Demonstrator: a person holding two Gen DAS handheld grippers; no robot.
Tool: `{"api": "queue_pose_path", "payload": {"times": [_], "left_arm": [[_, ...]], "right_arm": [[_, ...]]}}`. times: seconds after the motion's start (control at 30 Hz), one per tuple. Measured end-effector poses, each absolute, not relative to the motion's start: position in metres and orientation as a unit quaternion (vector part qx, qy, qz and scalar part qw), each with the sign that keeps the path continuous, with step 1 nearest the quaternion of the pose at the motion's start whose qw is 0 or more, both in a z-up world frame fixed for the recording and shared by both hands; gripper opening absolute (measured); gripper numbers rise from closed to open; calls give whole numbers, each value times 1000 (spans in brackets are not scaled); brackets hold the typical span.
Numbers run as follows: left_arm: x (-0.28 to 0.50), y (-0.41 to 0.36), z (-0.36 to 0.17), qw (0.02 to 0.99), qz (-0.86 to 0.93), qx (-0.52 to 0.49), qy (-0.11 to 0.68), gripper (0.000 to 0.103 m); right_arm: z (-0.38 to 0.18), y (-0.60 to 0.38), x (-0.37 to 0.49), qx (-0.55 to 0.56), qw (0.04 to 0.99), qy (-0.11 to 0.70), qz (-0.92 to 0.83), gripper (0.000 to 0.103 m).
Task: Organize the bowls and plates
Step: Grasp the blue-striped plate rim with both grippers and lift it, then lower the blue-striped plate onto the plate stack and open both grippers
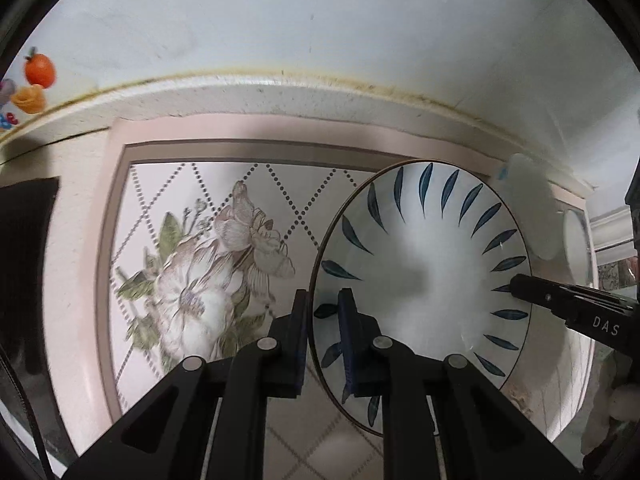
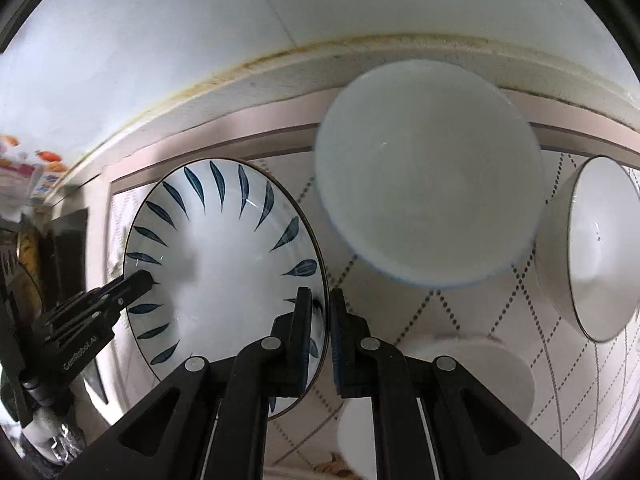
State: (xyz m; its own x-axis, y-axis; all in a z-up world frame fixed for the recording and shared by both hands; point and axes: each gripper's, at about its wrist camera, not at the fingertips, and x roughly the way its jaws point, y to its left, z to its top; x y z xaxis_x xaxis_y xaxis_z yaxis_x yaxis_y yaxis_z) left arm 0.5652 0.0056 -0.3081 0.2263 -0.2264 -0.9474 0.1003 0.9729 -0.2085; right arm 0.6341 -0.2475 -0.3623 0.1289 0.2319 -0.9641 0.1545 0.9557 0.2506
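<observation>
**Readable text: two gripper markings**

"DAS" in white on the black body of the right gripper [image 1: 516, 286], at the leaf-pattern plate [image 1: 424, 280] rim. "CenRoboAI", roughly, on the left gripper [image 2: 146, 278] body, at that plate's opposite rim; last letters blurred.

White plate [image 1: 424, 280] with blue leaf rim between both black tongs; plain white bowls [image 2: 428, 176] beyond right tongs; pink floral placemat [image 1: 200, 240].
</observation>
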Motion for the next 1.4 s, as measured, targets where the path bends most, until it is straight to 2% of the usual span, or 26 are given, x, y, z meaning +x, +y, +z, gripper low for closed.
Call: {"api": "queue_pose_path", "payload": {"times": [0.23,0.43,0.6,0.9,1.4], "left_arm": [[507,11,-242,800,-111,-58,587,12],[463,-7,-225,801,-115,-69,584,12],[420,-25,-240,791,-120,-50,598,12],[373,-44,-295,750,-120,-40,649,12],[357,-57,-335,739,-78,-45,667,13]], "right_arm": [[-310,-241,587,149,753,639,61,10],[-278,-242,523,142,758,632,79,10],[-276,-257,464,146,752,637,89,10],[-325,-277,391,146,721,671,87,10],[-378,-283,367,147,708,684,95,10]]}}
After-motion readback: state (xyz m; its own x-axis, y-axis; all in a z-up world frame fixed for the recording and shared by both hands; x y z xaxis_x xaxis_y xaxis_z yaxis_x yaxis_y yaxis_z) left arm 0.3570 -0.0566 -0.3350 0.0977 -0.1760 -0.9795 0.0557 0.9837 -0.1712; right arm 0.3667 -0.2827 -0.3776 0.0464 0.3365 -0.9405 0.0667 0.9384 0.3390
